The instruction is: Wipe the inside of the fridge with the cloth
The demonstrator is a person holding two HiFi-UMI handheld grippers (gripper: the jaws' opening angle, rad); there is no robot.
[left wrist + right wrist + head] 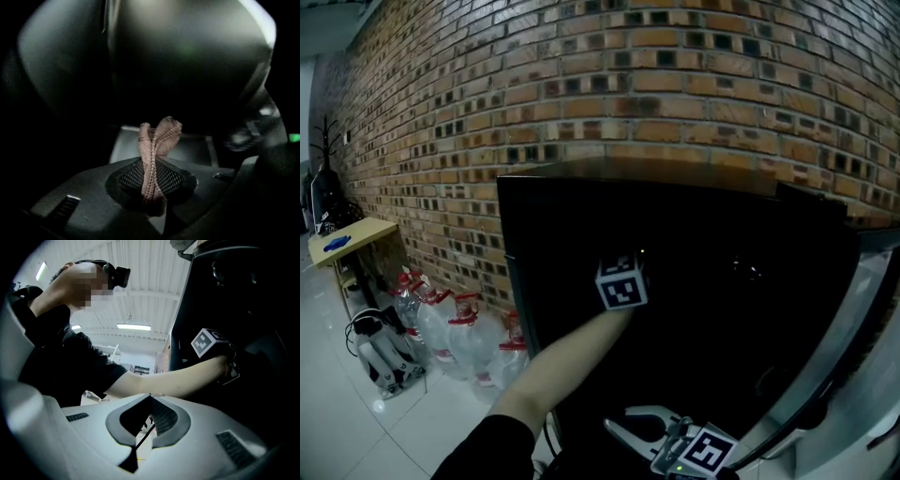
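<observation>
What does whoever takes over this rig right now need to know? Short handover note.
Left gripper: shut on the pinkish-brown knitted cloth, reached inside the open black fridge.
Right gripper: shut, empty, low outside the fridge near its pale open door.
Done: cloth gripped and brought into the fridge.
Unclear: the interior is too dark to show what has been wiped, or whether the cloth touches a surface.
Left: wipe the inner surfaces, then withdraw.

Black fridge (675, 176) against brick wall (581, 75), left gripper (623, 281) in its dark interior, right gripper (623, 429) low, water bottles (469, 337) beside it.
</observation>
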